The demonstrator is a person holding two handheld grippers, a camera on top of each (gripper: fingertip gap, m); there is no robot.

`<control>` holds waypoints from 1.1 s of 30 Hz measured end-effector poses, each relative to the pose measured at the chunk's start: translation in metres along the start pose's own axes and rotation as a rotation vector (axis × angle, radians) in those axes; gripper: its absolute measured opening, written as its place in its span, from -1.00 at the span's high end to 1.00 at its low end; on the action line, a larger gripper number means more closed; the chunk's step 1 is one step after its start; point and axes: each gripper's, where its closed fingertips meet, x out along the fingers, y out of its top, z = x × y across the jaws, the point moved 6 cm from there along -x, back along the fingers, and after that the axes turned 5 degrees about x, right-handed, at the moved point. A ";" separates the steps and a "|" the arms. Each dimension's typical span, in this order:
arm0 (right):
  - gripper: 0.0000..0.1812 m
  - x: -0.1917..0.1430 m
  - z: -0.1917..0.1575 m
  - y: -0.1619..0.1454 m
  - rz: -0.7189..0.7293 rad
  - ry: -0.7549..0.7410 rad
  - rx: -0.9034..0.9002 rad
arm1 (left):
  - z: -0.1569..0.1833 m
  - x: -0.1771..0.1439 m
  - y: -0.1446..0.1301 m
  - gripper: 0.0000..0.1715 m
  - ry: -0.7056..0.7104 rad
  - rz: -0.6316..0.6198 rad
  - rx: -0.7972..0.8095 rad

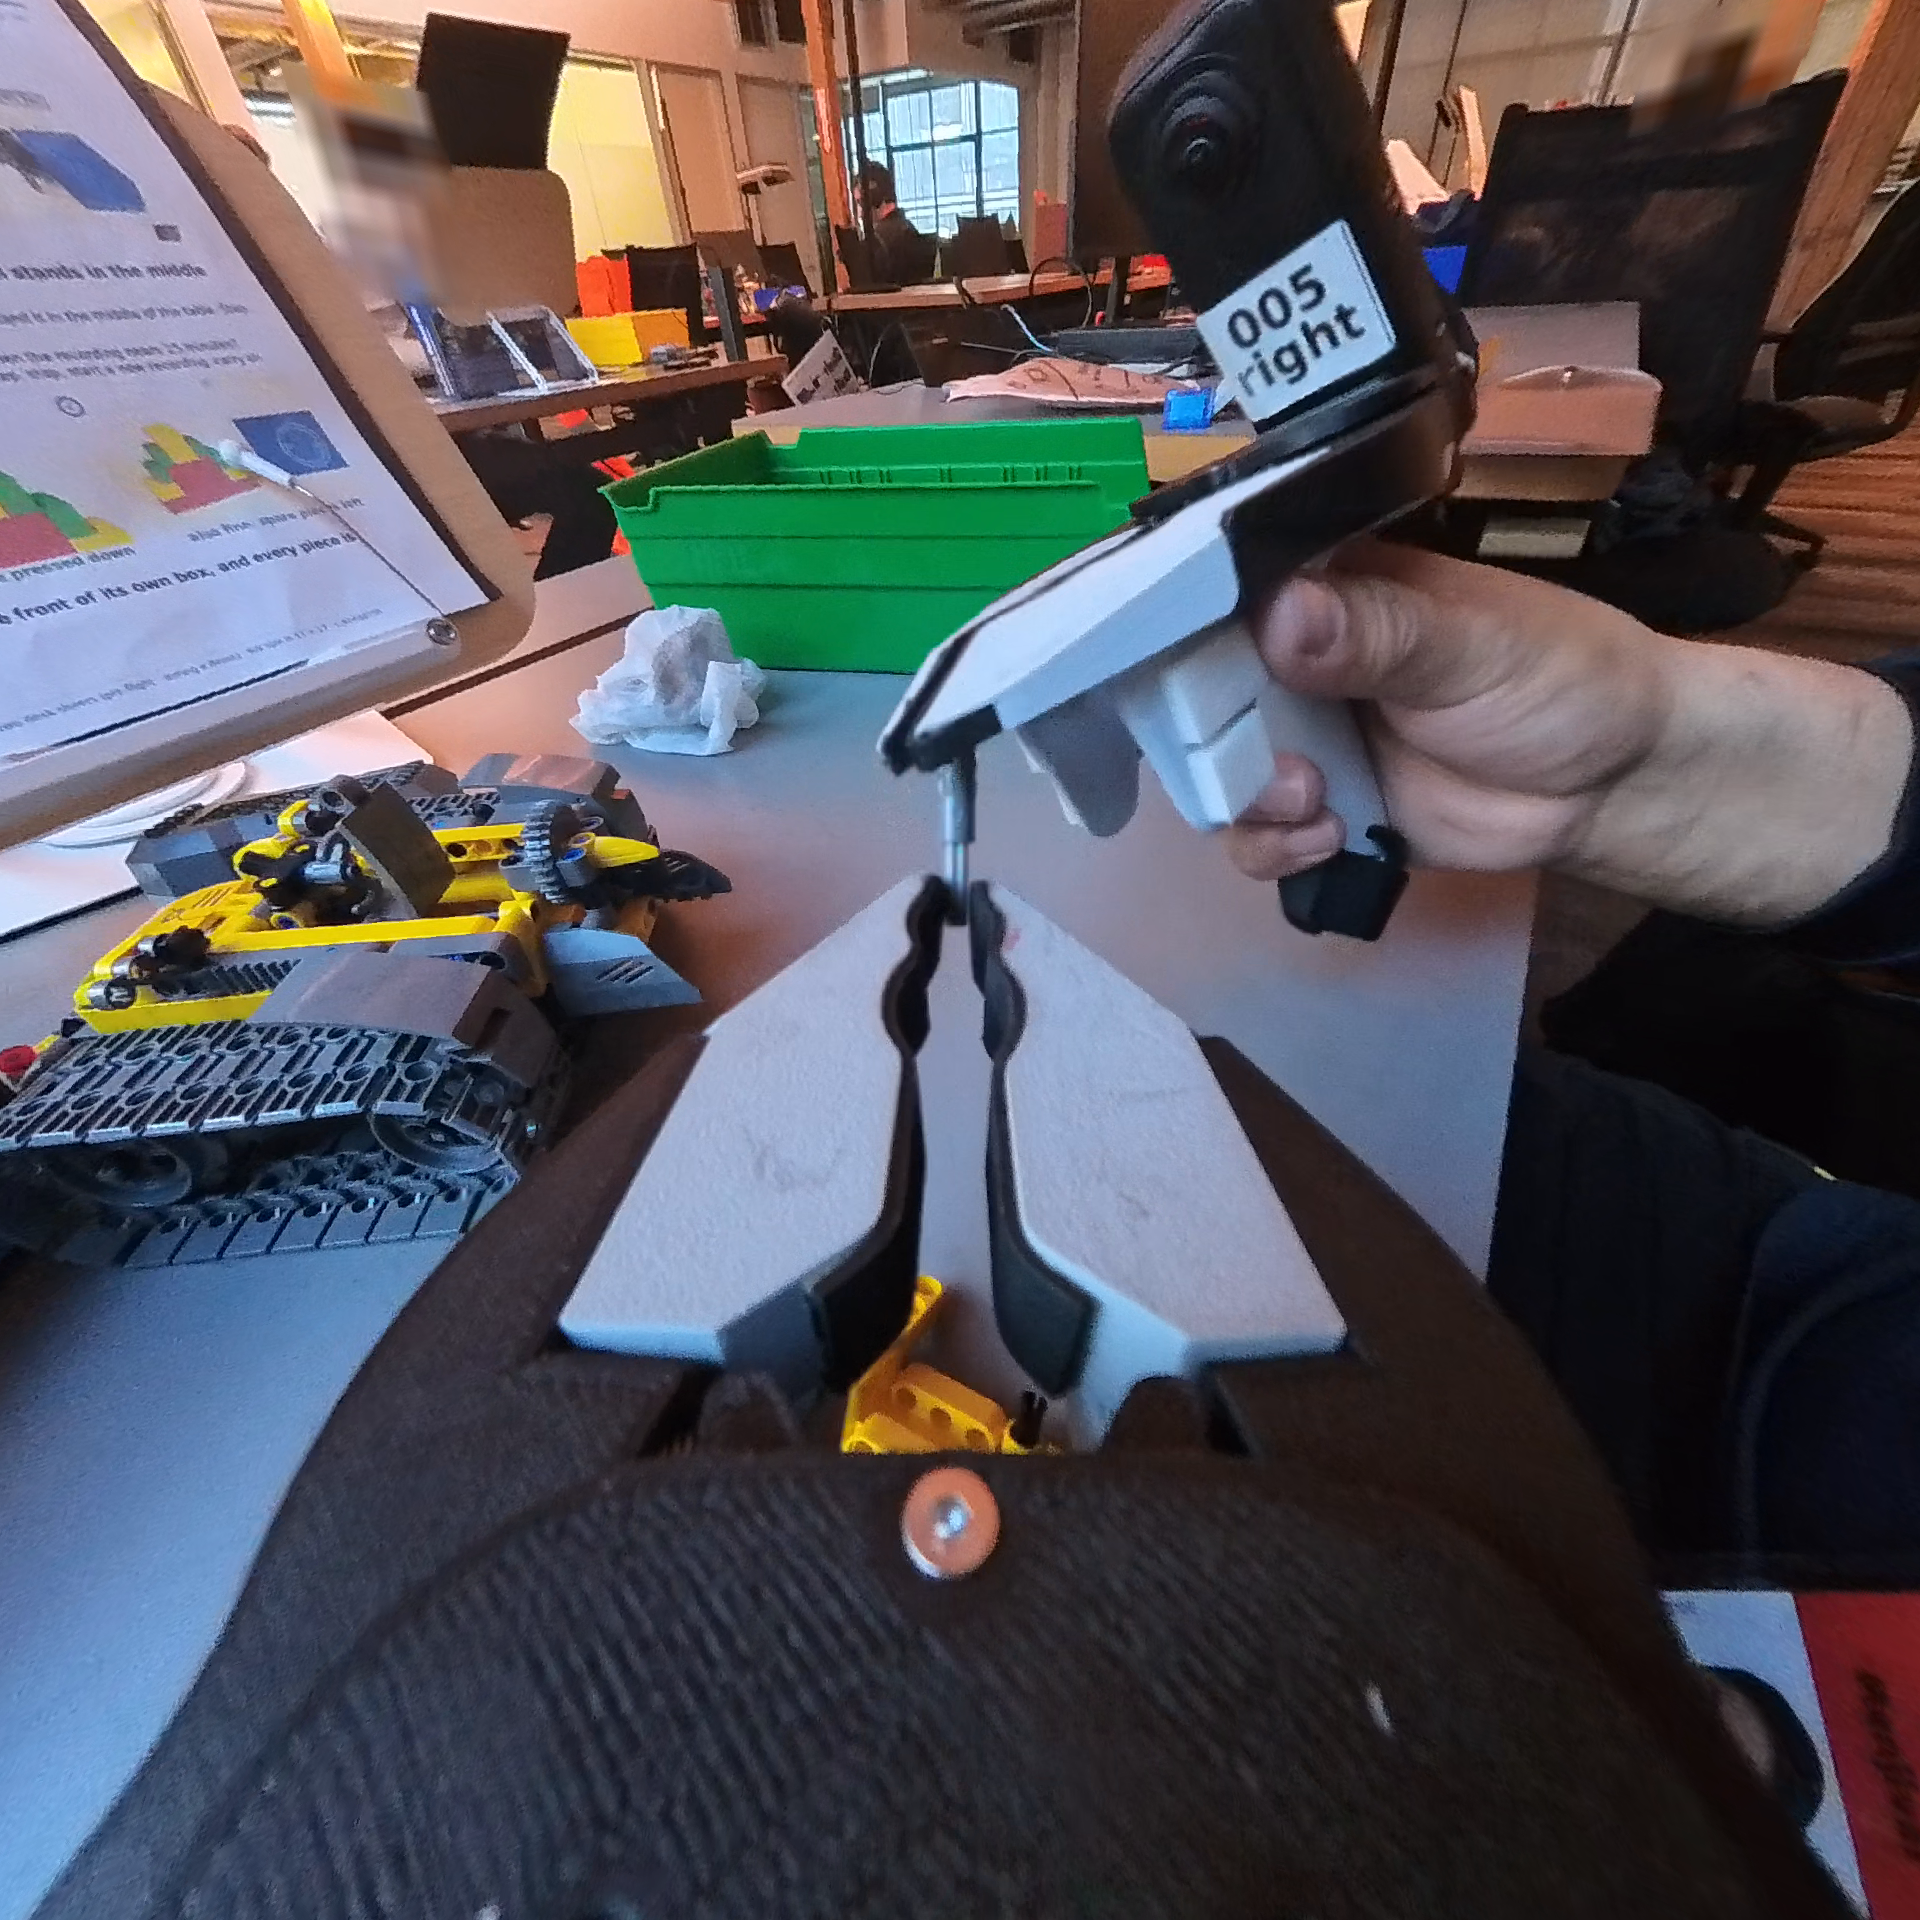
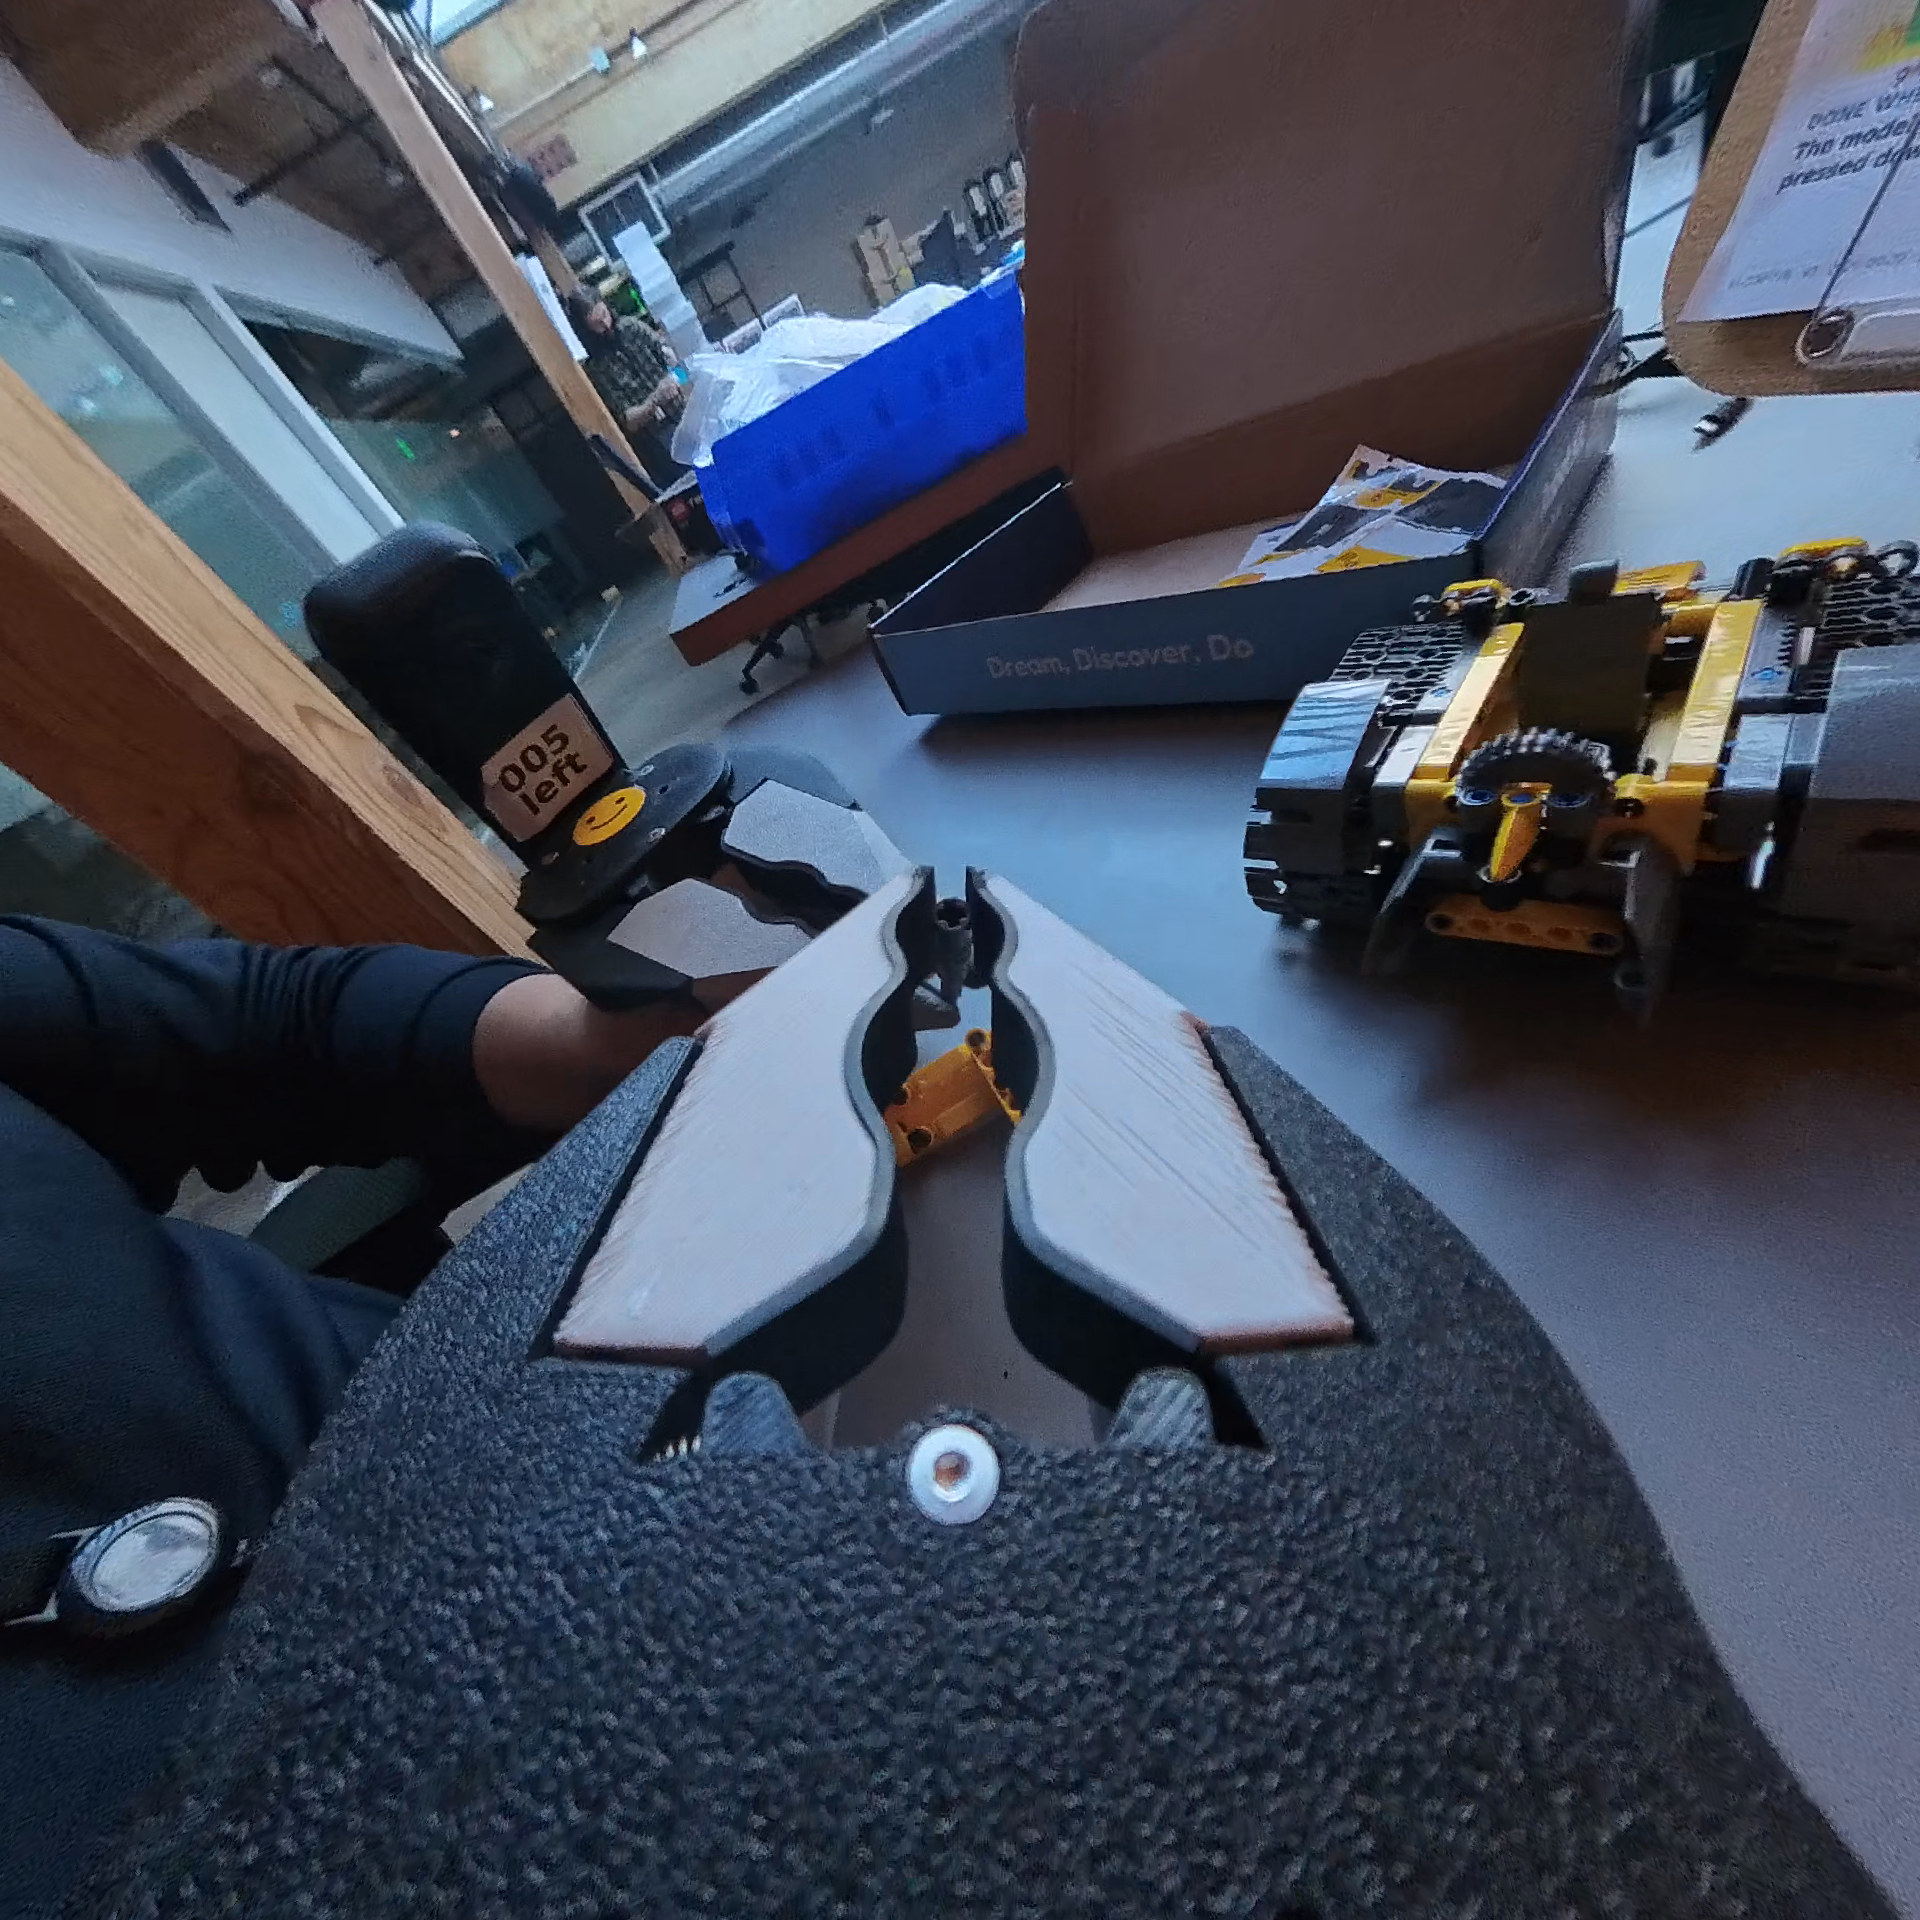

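Observation:
In the left wrist view my left gripper [image 1: 961, 902] has its jaws nearly together on the lower end of a small grey pin [image 1: 956, 831]. My right gripper [image 1: 930, 753], held by a hand [image 1: 1507, 727], comes in from the upper right and grips the pin's upper end. In the right wrist view my right gripper [image 2: 951, 902] is shut on the dark pin [image 2: 951, 930], with the left gripper [image 2: 831, 883] meeting it from the left. A yellow beam piece [image 2: 951, 1101] lies on the grey table [image 2: 1455, 1247] below the grippers; it also shows in the left wrist view [image 1: 914, 1392].
A yellow and grey tracked vehicle model [image 1: 343, 966] [image 2: 1610, 769] stands on the table. A green bin [image 1: 883, 540] and a crumpled tissue [image 1: 665, 681] lie behind. An instruction board [image 1: 208, 416] stands at the left. An open cardboard box [image 2: 1299, 364] holds a booklet [image 2: 1361, 520]. Left and right tips are no more than a few centimetres apart.

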 end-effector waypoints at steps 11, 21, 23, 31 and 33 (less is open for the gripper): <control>0.95 0.004 -0.008 -0.004 0.048 0.054 0.016 | 0.003 0.003 0.000 0.99 -0.025 -0.012 -0.020; 0.98 0.010 -0.012 -0.011 0.112 0.031 -0.024 | 0.004 0.002 0.003 0.98 -0.051 0.024 -0.160; 1.00 0.008 -0.014 -0.010 0.185 0.020 0.036 | 0.006 0.002 0.006 0.98 -0.052 0.063 -0.228; 0.98 -0.100 0.014 0.093 0.686 0.092 0.183 | 0.018 -0.008 0.010 0.99 -0.115 0.102 -0.283; 0.95 -0.095 0.002 0.100 0.473 0.070 0.095 | 0.019 -0.004 0.010 0.99 -0.118 0.063 -0.239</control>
